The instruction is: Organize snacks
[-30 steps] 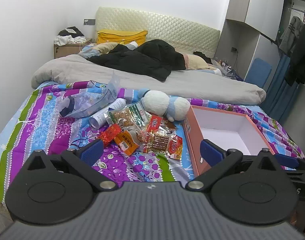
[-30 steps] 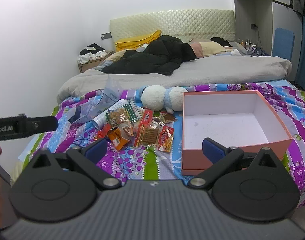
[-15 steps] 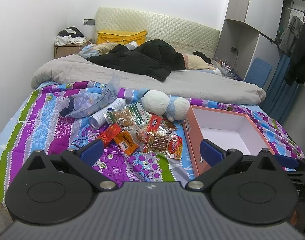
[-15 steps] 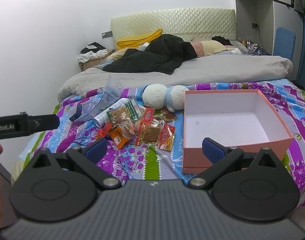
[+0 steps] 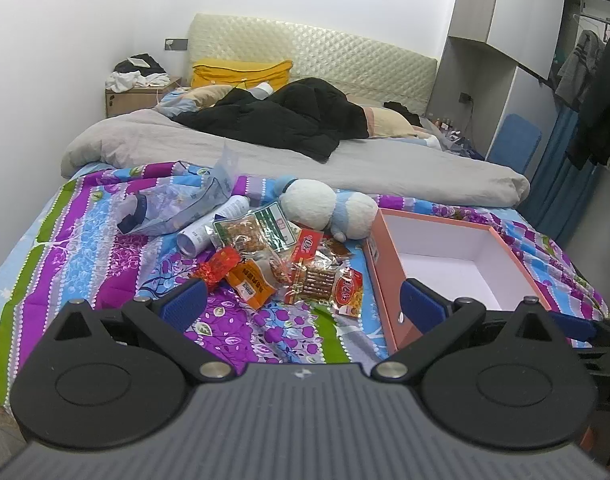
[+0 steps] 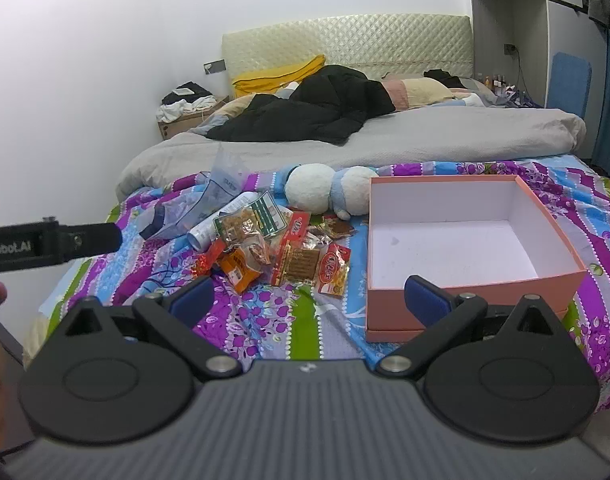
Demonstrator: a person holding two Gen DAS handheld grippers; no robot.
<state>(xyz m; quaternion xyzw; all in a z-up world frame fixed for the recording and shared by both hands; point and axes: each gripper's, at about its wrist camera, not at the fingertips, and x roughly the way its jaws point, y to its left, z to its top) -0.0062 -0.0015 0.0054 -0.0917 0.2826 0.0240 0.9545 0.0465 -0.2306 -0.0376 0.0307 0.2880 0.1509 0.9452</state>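
Note:
Several snack packets lie in a heap on the patterned bedspread: an orange packet (image 5: 251, 282) (image 6: 237, 269), a red-and-clear biscuit packet (image 5: 325, 282) (image 6: 305, 262) and a green-labelled bag (image 5: 257, 232) (image 6: 251, 218). An open pink box (image 5: 389, 280) (image 6: 465, 284) with a white, bare inside sits to their right. My left gripper (image 5: 303, 304) hangs open just short of the heap, holding nothing. My right gripper (image 6: 309, 298) is open too, between the heap and the box's near left corner.
A white and blue plush toy (image 5: 329, 206) (image 6: 327, 190) lies behind the snacks, with a clear plastic bag (image 5: 181, 208) and a white tube (image 5: 209, 232) to its left. Grey duvet and black jacket (image 5: 281, 120) cover the far bed. The other gripper's bar (image 6: 53, 242) juts in at left.
The right wrist view has crept slightly forward toward the bed. The left view is almost unchanged, and both grippers stay open.

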